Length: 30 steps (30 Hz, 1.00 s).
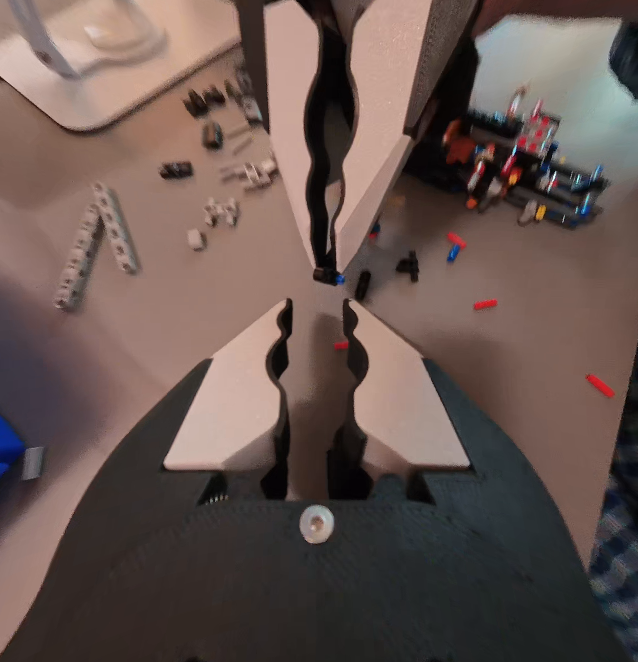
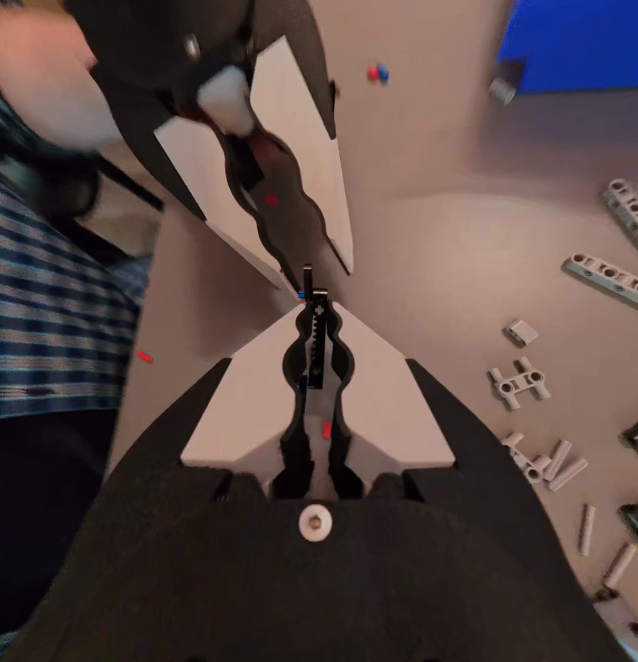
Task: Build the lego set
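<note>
My right gripper [image 2: 317, 304] is shut on a black toothed rack piece [image 2: 317, 344] that stands on end between its fingers. A small blue pin [image 2: 301, 294] sticks out near the piece's top. In the left wrist view the right gripper [image 1: 326, 267] comes down from the top, and the black piece [image 1: 324, 276] with the blue pin shows at its tips. My left gripper [image 1: 318, 301] is open and empty, its fingertips just short of that piece. In the right wrist view the left gripper [image 2: 321, 277] reaches in from the upper left, tips beside the piece's top.
A partly built dark model [image 1: 518, 168] with red and blue parts stands at the right rear. Grey beams [image 1: 95, 243], grey connectors [image 2: 518, 383], black parts [image 1: 175, 170] and red pins [image 1: 485, 304] lie scattered. A white stand base [image 1: 77, 53] is far left. A blue box [image 2: 579, 43] sits nearby. My left and right fingertips are right by each other. From either gripper's tips it is about 35 cm to the white stand base [image 1: 77, 53].
</note>
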Tool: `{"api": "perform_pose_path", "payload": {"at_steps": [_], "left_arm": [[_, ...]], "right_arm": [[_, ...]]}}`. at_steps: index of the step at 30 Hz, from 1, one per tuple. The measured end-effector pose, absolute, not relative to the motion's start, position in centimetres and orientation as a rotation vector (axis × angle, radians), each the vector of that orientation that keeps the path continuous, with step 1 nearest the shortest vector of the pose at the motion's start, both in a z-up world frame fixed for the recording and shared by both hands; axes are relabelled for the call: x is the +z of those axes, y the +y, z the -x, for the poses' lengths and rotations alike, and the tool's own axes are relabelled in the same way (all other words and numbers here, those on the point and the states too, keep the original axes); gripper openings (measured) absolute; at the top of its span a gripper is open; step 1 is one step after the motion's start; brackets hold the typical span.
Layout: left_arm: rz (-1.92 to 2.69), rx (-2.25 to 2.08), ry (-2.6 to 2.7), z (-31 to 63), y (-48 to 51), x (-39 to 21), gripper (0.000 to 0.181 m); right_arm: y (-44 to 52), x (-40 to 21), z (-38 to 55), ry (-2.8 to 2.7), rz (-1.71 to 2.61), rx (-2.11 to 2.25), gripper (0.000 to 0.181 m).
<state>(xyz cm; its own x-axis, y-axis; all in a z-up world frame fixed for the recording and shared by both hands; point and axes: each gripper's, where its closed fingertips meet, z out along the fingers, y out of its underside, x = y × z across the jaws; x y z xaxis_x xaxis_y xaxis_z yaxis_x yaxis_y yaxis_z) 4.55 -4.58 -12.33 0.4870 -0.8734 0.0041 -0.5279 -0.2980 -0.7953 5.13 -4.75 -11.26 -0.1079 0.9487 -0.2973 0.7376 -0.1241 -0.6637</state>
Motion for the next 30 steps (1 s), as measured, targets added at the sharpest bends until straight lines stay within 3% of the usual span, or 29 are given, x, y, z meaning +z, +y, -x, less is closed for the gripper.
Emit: {"api": "perform_pose_path", "payload": {"at_steps": [1, 14, 23, 28, 30], "left_arm": [[1.928, -0.585, 1.124, -4.7, -4.3, -11.3, 0.031], [1.494, -1.120, 0.842, -7.2, -5.6, -0.3, 0.017], [1.454, -1.474, 0.578, -7.0, -5.0, 1.0, 0.021], [1.456, -1.514, 0.536, -7.2, -4.9, 1.3, 0.016], [1.458, -1.482, 0.542, -7.2, -4.9, 1.2, 0.006]], "right_arm": [[-4.7, -9.9, -5.0, -1.792, 1.880, 1.172, 0.005], [-6.0, 0.7, -5.7, -1.296, 1.599, 2.109, 0.004], [-4.9, 2.4, -4.8, -1.136, 1.443, 1.848, 0.004], [-5.1, 2.4, -4.3, -1.085, 1.394, 1.807, 0.005], [-4.9, 2.3, -4.1, -1.054, 1.405, 1.814, 0.004]]}}
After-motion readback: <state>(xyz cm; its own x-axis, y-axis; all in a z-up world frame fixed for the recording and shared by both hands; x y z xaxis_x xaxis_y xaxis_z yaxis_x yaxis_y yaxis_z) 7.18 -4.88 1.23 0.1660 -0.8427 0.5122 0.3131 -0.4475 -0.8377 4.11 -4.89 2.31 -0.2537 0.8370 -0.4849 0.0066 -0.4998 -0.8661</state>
